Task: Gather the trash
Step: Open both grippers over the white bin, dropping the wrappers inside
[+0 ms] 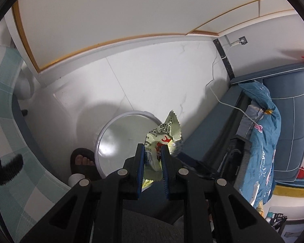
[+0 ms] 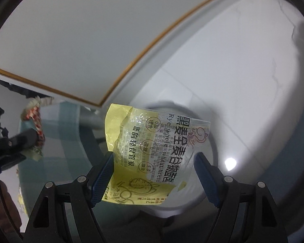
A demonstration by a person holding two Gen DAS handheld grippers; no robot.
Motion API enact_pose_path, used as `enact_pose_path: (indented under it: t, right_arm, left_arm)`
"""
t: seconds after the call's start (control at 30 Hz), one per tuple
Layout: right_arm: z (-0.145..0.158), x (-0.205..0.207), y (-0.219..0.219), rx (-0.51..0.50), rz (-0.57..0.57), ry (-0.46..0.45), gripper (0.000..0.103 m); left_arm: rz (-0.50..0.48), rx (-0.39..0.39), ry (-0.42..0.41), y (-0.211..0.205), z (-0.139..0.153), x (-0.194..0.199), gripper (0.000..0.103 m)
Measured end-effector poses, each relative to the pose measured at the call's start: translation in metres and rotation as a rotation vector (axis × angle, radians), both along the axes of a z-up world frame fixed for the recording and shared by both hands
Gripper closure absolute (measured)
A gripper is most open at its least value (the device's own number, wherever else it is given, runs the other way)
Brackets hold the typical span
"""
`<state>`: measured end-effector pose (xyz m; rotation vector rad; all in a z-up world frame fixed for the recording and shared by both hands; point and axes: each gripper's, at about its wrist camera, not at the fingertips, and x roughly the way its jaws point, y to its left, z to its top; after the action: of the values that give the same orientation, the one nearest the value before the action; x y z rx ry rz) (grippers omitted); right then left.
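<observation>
Left gripper (image 1: 153, 149) clamped tight on crumpled snack wrapper (image 1: 164, 133), above round white bin (image 1: 119, 133) on pale floor, right gripper (image 2: 154, 159) with jaws wide apart, yellow bread wrapper (image 2: 152, 151) between them, touching only one pad.

The left gripper (image 1: 153, 151) is pinching a crumpled pale-green snack wrapper (image 1: 162, 136) between its blue pads, holding it over the near rim of a round white bin (image 1: 119, 135). A sandalled foot (image 1: 82, 162) is standing just beside the bin on the white tiled floor (image 1: 152, 77).
</observation>
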<state>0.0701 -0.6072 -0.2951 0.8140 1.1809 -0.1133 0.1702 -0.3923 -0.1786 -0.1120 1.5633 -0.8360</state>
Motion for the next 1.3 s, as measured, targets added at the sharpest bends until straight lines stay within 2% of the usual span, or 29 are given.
enact_pose_path:
  t: [0.13, 0.2, 0.27, 0.3, 0.37, 0.6, 0.77, 0.83, 0.9, 0.93, 0.97, 1.13, 1.23, 1.3]
  right_arm:
    - [-0.016, 0.006, -0.001, 0.034, 0.034, 0.059, 0.015]
    - [-0.019, 0.008, -0.003, 0.045, 0.03, 0.082, 0.015]
    - [-0.021, 0.004, -0.003, 0.052, 0.023, 0.083, 0.013]
    - [-0.02, 0.005, -0.002, 0.046, 0.021, 0.08, 0.007]
    - [-0.021, 0.0, -0.004, 0.021, 0.022, 0.08, 0.005]
    - [-0.002, -0.012, -0.019, -0.047, -0.038, 0.052, 0.005]
    - [0.018, -0.015, -0.029, -0.098, -0.059, 0.016, 0.005]
    - [0.025, -0.015, -0.028, -0.1, -0.064, 0.0, 0.004]
    - [0.025, -0.016, -0.028, -0.101, -0.079, -0.006, 0.004]
    - [0.025, -0.017, -0.028, -0.094, -0.082, -0.009, 0.004]
    - [0.025, -0.017, -0.028, -0.087, -0.084, -0.013, 0.004]
    - [0.028, -0.017, -0.023, -0.083, -0.093, -0.015, 0.004]
    - [0.03, -0.019, -0.025, -0.088, -0.102, -0.017, 0.002]
    - [0.033, -0.02, -0.025, -0.085, -0.106, -0.022, 0.001]
  left_arm:
    - [-0.011, 0.019, 0.028, -0.005, -0.01, -0.001, 0.091]
    - [-0.019, 0.026, 0.044, -0.008, -0.015, -0.002, 0.091]
    - [-0.03, 0.037, 0.058, -0.012, -0.02, -0.002, 0.091]
    - [-0.035, 0.043, 0.06, -0.012, -0.023, -0.001, 0.091]
    - [-0.043, 0.056, 0.063, -0.015, -0.026, -0.002, 0.091]
    - [-0.083, 0.114, 0.103, -0.021, -0.044, -0.005, 0.091]
    - [-0.134, 0.165, 0.101, -0.027, -0.049, -0.01, 0.09]
    - [-0.145, 0.178, 0.104, -0.028, -0.051, -0.012, 0.083]
    - [-0.154, 0.187, 0.077, -0.028, -0.049, -0.014, 0.068]
    - [-0.159, 0.194, 0.058, -0.028, -0.048, -0.014, 0.055]
    - [-0.162, 0.194, 0.039, -0.027, -0.045, -0.015, 0.051]
    - [-0.167, 0.217, -0.026, -0.022, -0.038, -0.018, 0.049]
    - [-0.149, 0.24, -0.085, -0.018, -0.03, -0.02, 0.038]
    - [-0.14, 0.237, -0.117, -0.018, -0.025, -0.022, 0.037]
